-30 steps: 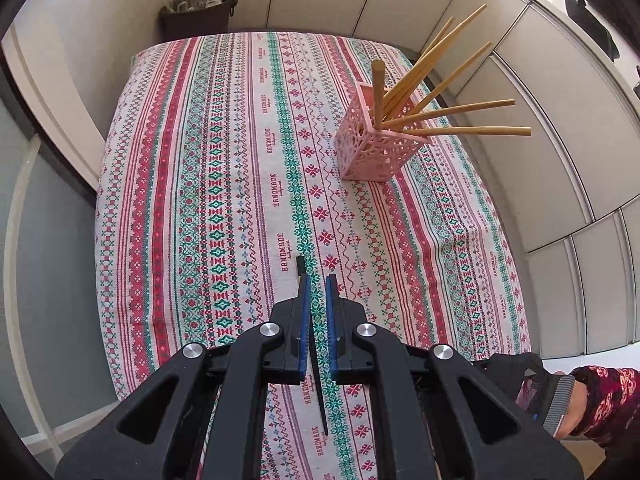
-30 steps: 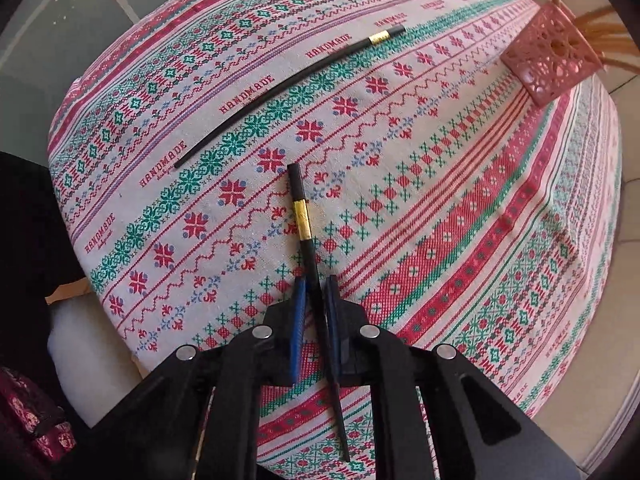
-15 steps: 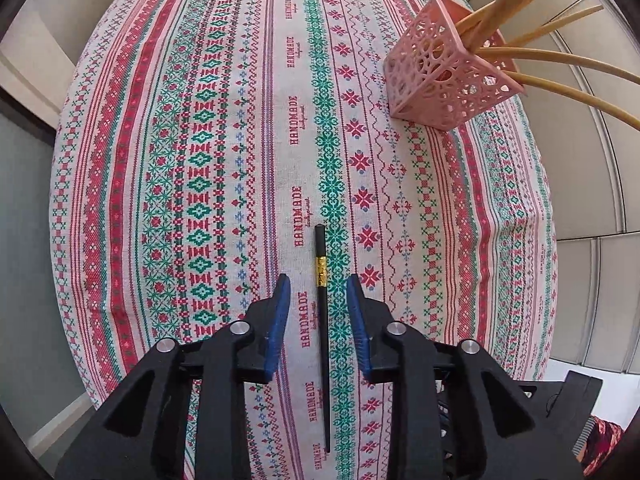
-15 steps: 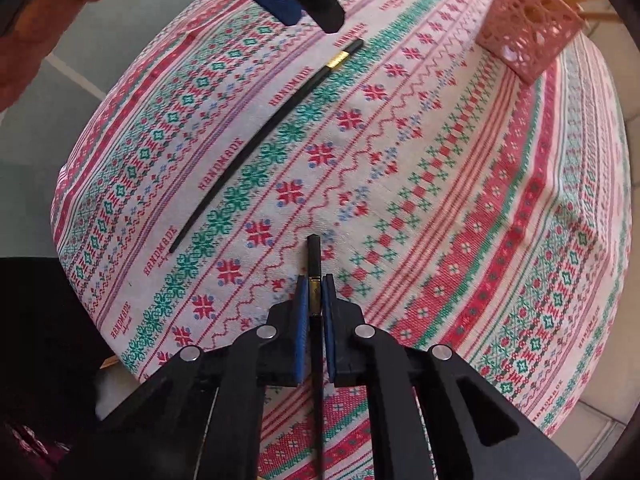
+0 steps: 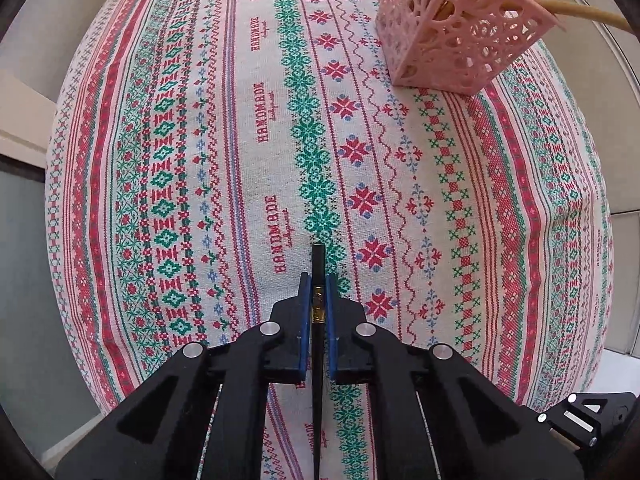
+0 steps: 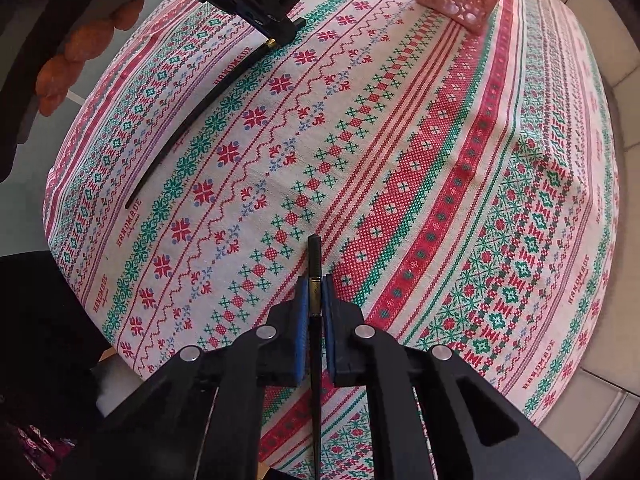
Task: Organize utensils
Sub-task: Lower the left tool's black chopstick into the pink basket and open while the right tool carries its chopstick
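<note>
Now both my tongs are clamped, each on its own thin black chopstick with a gold band. A second ago my left tongs (image 5: 316,292) stood higher, then spread over the left chopstick (image 6: 192,120) lying on the table; they have since dropped and pinched its thick end at the band, while its long tapered tip lies on the cloth. My right tongs (image 6: 314,292) tightened earlier and hold the right chopstick (image 6: 315,256) at its gold band. With both gripped, I judge the pair ready to carry to the pink lattice plastic holder (image 5: 460,36) at the far side, where pale wooden chopsticks (image 5: 580,12) already fan out. Both black sticks look smooth, hard and slim, likely slippery; the woven cross-stitch tablecloth (image 5: 200,160), striped red and green, looks soft and slightly rumpled.
</note>
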`<action>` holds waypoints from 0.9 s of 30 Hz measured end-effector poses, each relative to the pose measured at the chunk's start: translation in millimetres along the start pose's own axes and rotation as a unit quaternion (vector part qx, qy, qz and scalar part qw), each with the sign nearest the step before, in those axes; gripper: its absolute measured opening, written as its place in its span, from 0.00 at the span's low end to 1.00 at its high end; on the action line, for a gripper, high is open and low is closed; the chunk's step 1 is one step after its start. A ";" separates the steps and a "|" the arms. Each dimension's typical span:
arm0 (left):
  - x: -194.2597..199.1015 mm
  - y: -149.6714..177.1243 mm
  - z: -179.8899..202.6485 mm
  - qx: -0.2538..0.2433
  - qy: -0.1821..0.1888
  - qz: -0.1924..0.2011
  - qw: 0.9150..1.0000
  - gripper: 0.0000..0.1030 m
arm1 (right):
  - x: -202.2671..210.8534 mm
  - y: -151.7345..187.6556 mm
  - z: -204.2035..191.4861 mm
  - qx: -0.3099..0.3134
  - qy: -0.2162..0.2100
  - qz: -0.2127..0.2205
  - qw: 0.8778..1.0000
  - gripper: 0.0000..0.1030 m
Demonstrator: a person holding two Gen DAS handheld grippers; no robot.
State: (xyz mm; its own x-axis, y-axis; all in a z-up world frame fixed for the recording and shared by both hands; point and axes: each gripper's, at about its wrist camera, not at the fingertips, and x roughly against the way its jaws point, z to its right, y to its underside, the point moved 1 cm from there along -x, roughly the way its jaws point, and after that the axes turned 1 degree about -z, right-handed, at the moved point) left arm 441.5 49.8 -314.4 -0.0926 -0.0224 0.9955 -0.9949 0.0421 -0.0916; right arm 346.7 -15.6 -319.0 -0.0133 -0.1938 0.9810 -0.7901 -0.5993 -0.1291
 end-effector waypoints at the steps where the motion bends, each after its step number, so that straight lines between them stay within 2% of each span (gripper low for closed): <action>1: 0.1 1.2 0.8 0.005 0.004 0.003 1.000 0.06 | -1.5 -0.9 -3.7 -0.001 0.002 0.002 1.000 0.07; 5: 12.0 7.3 -5.9 0.018 0.039 0.025 0.999 0.05 | -8.8 -1.6 -1.7 -0.019 -0.010 0.021 1.000 0.07; 7: 29.1 12.9 -10.0 0.021 0.061 0.050 0.997 0.06 | -7.5 -2.2 3.0 -0.033 -0.001 0.038 0.999 0.07; 11: 62.7 29.6 -8.6 0.028 0.075 0.100 0.992 0.05 | 18.1 15.8 6.3 -0.050 0.014 0.100 0.994 0.07; 15: 97.5 51.9 -9.6 0.030 0.078 0.154 0.985 0.06 | 52.4 36.0 2.5 -0.082 0.031 0.170 0.982 0.07; 19: 133.4 64.8 -2.6 0.029 0.057 0.217 0.974 0.06 | 94.3 58.1 1.2 -0.106 0.061 0.244 0.962 0.07; 20: 141.4 70.6 0.8 0.029 0.051 0.232 0.971 0.06 | 100.3 51.1 -17.4 -0.113 0.067 0.260 0.957 0.07; 21: 148.0 73.7 2.5 0.029 0.045 0.248 0.967 0.06 | 109.4 53.4 -18.8 -0.121 0.073 0.277 0.950 0.07; 27: 192.1 99.6 20.7 0.021 0.034 0.321 0.946 0.06 | 163.9 69.9 -13.3 -0.168 0.098 0.376 0.906 0.07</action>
State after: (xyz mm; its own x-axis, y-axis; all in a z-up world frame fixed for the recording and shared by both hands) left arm 323.8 29.0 -132.8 -0.6766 0.0581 0.7340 -0.7358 -0.0150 -0.6771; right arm 281.2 -78.8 -165.4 -0.7084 -0.2873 0.6447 -0.6535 -0.0779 -0.7529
